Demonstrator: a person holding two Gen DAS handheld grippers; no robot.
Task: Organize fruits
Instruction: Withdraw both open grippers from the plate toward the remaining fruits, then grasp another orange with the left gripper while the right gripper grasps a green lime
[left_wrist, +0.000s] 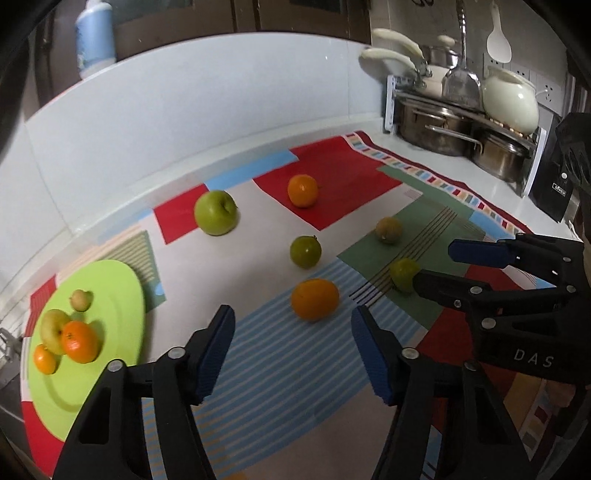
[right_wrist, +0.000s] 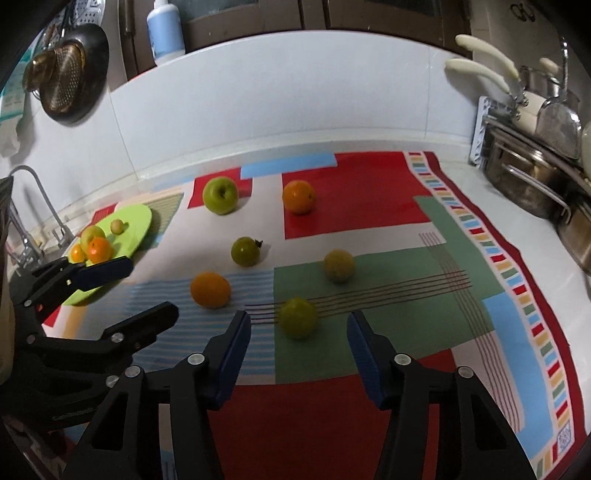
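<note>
Flanking the cloth (right_wrist: 369, 206): pots (right_wrist: 524, 184) right, plate (right_wrist: 140, 218) left.

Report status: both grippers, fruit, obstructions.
Left gripper open, empty, facing the near orange. Right gripper open, empty, lined up on a green fruit. Four fruits on green plate, six loose on cloth. Nothing blocking.

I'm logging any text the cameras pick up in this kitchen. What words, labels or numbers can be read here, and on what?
"DAS" in pale letters on the black body of the right tongs, seen from the left wrist; the word may run on out of sight.
Small white label on the black box by the pots: too small to read.
Print on the blue-and-white bottle: blurred, unreadable.
Embossed mark on the left tongs: unreadable.
</note>
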